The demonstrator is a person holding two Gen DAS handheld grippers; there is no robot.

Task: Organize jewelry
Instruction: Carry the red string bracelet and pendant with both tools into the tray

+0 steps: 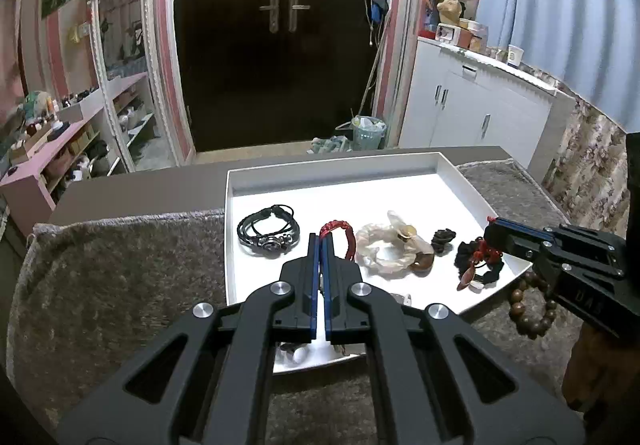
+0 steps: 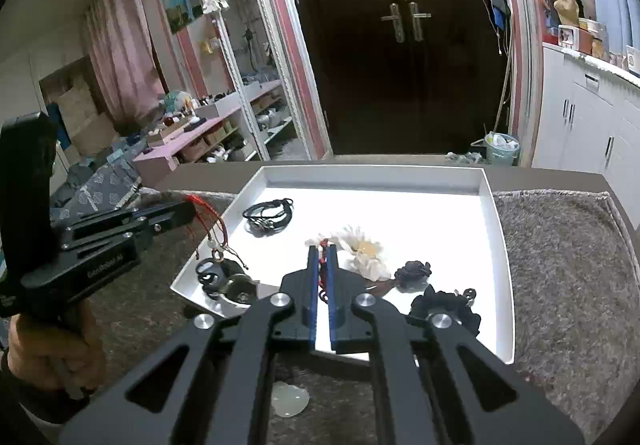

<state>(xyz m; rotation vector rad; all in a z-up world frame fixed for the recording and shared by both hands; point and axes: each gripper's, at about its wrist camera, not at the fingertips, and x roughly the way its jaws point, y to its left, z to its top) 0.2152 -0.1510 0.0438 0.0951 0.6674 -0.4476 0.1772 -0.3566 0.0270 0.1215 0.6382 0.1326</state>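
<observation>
Both grippers, left gripper (image 1: 322,241) and right gripper (image 2: 323,251), clamped on one red cord necklace (image 2: 214,229) strung between them above white tray (image 2: 496,245), left end lower.

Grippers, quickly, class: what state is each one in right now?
Left gripper: closed, holding a red braided cord.
Right gripper: closed, holding a red knotted cord.

Left tongs (image 1: 321,241) closed, blue-lined fingers (image 1: 314,265) pressed together, angled downward. Right tongs (image 2: 323,251) likewise closed and pitched down, a red cord (image 2: 322,245) pinched at the tips. Each tool gripped by a hand (image 2: 44,349) low on its handle, the two tongs side by side.
</observation>
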